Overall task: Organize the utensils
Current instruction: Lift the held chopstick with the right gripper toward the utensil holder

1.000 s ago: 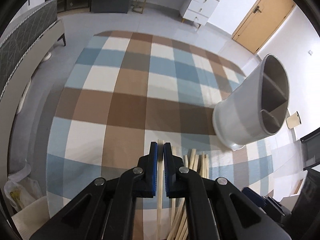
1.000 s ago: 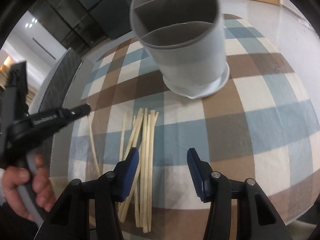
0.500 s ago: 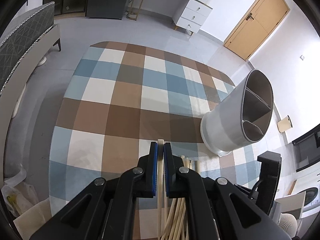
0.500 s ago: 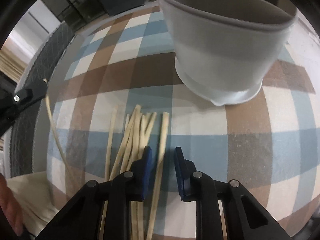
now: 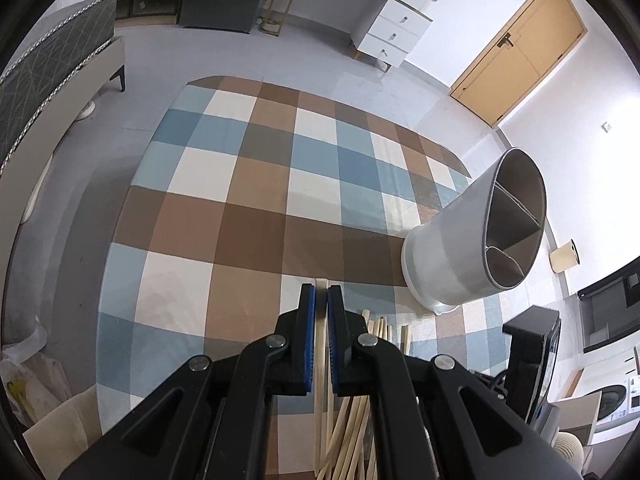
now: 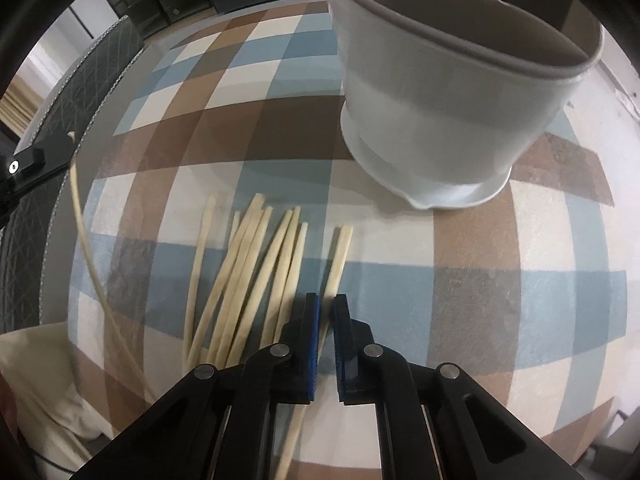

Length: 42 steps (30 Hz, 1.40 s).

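A plaid cloth (image 5: 248,208) covers the table, and several pale wooden chopsticks (image 6: 248,272) lie fanned out on it. A white-grey round holder (image 6: 440,112) with inner dividers stands just behind them, also seen at the right as the holder (image 5: 452,256). My left gripper (image 5: 321,292) is shut on one chopstick (image 5: 321,282), whose tip pokes past the blue pads. From the right wrist that left gripper (image 6: 48,152) hangs at the far left with its chopstick (image 6: 84,240) trailing down. My right gripper (image 6: 326,304) points down at the pile, jaws closing tight, pads pressing the rightmost chopstick (image 6: 340,252).
The table's far edge curves toward a grey floor. A grey padded bench (image 5: 48,80) stands on the left, white drawers (image 5: 396,28) and a wooden door (image 5: 520,48) at the back. A plastic bag (image 5: 24,380) lies low on the left. Bare cloth (image 6: 500,300) stretches right of the pile.
My right gripper dropped closer to the pile and its wide-open jaws closed on the rightmost chopstick. My left gripper kept its hold on its chopstick and tilted slightly.
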{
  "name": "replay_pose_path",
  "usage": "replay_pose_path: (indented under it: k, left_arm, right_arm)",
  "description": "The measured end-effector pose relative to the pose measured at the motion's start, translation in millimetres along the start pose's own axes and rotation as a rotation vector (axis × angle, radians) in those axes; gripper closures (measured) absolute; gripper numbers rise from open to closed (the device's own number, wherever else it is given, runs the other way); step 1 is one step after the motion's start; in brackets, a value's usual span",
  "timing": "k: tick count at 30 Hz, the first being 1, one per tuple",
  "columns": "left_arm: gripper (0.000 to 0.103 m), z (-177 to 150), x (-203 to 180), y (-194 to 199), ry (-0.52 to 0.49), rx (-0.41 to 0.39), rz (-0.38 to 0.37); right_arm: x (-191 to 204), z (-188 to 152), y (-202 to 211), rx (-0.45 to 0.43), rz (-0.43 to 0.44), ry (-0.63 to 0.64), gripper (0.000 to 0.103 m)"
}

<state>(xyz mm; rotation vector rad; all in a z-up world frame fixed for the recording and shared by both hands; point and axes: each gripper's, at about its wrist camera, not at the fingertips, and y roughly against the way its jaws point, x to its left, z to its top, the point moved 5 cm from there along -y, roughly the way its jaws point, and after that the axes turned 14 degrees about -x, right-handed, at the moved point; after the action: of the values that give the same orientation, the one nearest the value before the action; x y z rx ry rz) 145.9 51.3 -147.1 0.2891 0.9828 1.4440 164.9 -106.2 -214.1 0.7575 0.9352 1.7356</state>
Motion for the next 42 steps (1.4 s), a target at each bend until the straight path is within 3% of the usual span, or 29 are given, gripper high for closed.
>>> replay_pose_path:
  k: [8,14,21,28,36,42]
  left_arm:
    - [0.102,-2,6,1,-0.002,-0.002,0.008]
    - [0.102,-4,-4,8,-0.063,-0.021,0.001]
    - [0.102,-13,-20,29,-0.133,-0.040,-0.017]
    - [0.102,-14,-35,58,-0.173,-0.087,-0.004]
    - [0.102,-19,-54,85,-0.270,-0.127,0.007]
    - [0.102,-17,-69,99,-0.297,-0.144,0.004]
  right_arm:
    - [3,22,-14,-0.032,-0.038,0.033,0.094]
    - [0,19,-5,-0.095,0.018,-0.031,0.098]
    - [-22,2,75,-0.354,0.102,-0.145,0.098]
    - [-11,0,133,-0.543,0.152,-0.143,0.098]
    - [7,-7,172,-0.685,0.134,-0.059,0.098]
    - [8,-10,188,-0.731,0.160,-0.060,0.098]
